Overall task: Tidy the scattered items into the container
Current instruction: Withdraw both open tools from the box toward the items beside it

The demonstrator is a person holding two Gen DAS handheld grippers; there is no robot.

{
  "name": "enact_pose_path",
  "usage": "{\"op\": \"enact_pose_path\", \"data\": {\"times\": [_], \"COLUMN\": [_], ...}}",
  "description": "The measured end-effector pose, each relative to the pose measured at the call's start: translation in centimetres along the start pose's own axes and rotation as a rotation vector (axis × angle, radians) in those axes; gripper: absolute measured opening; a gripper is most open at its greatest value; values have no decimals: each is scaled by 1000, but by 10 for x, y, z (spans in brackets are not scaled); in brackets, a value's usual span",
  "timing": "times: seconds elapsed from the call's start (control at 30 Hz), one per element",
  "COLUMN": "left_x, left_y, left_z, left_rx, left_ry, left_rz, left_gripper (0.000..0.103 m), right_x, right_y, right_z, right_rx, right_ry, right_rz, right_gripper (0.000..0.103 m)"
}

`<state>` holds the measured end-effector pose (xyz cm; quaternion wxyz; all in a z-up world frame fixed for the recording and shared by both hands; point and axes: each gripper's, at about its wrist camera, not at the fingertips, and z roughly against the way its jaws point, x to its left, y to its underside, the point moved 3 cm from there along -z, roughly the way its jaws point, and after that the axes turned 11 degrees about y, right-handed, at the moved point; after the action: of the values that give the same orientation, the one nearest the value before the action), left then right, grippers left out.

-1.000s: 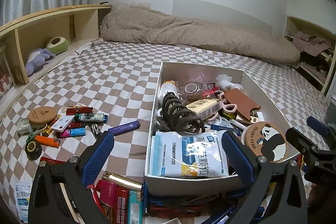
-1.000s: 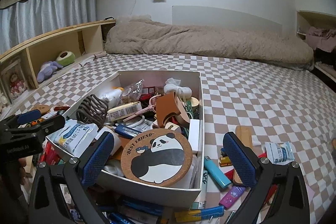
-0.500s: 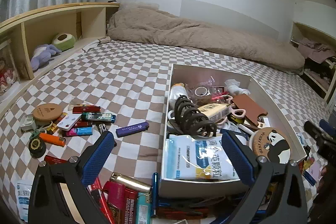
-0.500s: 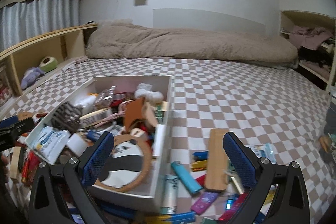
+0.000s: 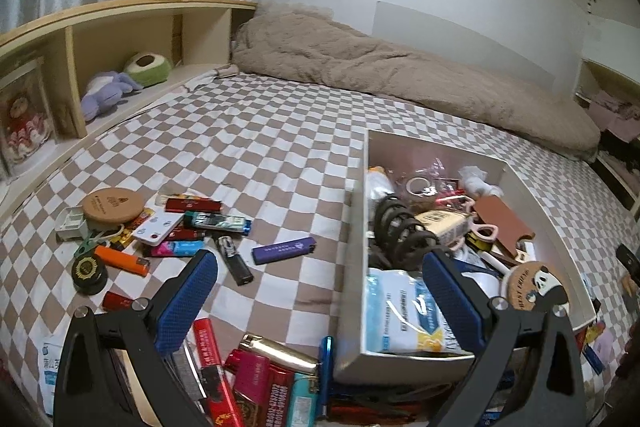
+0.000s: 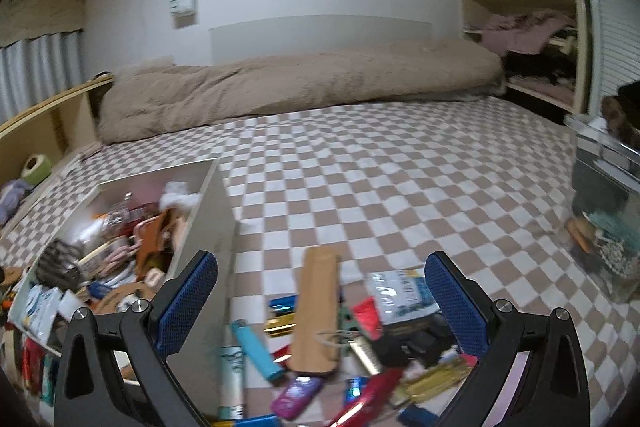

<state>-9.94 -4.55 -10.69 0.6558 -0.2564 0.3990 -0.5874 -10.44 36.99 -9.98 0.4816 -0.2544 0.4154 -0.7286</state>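
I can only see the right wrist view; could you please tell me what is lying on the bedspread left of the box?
Observer: A scatter of lighters, with a purple lighter lying alone nearest the box.
Operator: Is the left gripper holding anything?
Observer: No, the left gripper is open and empty.
Operator: Anything besides lighters there?
Observer: A round wooden disc sits at the pile's far edge.

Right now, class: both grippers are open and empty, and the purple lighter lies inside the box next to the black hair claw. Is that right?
One detail is wrong. In the left wrist view the purple lighter lies on the checkered sheet, left of the box, not inside it. The black hair claw is in the box, and both grippers are open and empty.
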Motion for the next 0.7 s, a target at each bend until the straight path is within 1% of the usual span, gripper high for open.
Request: {"op": "enact_pose_path", "data": {"times": [0.07,0.27,0.43,0.57,0.7], "left_x": [2,6,15,26,41], "left_y": [0,-1,-4,-6,-9], "left_z": [-1,1,3,5,8], "left_rx": [6,3,2,1,3], "left_ry": [-8,-30,-50,-69,-97], "left_rz": [5,6,19,38,68], "left_gripper": [103,103,103,103,103], "right_x": [-10,-40,-67,-74,-78], "right_y": [0,7,15,24,31], "right_z": [-5,-25,-44,-59,-69], "right_rx": [12,75,152,207,254], "right_ry": [35,102,134,160,161], "right_rz": [-18,-79,-177,-184,-195], "right_gripper": [103,103,103,103,103]}}
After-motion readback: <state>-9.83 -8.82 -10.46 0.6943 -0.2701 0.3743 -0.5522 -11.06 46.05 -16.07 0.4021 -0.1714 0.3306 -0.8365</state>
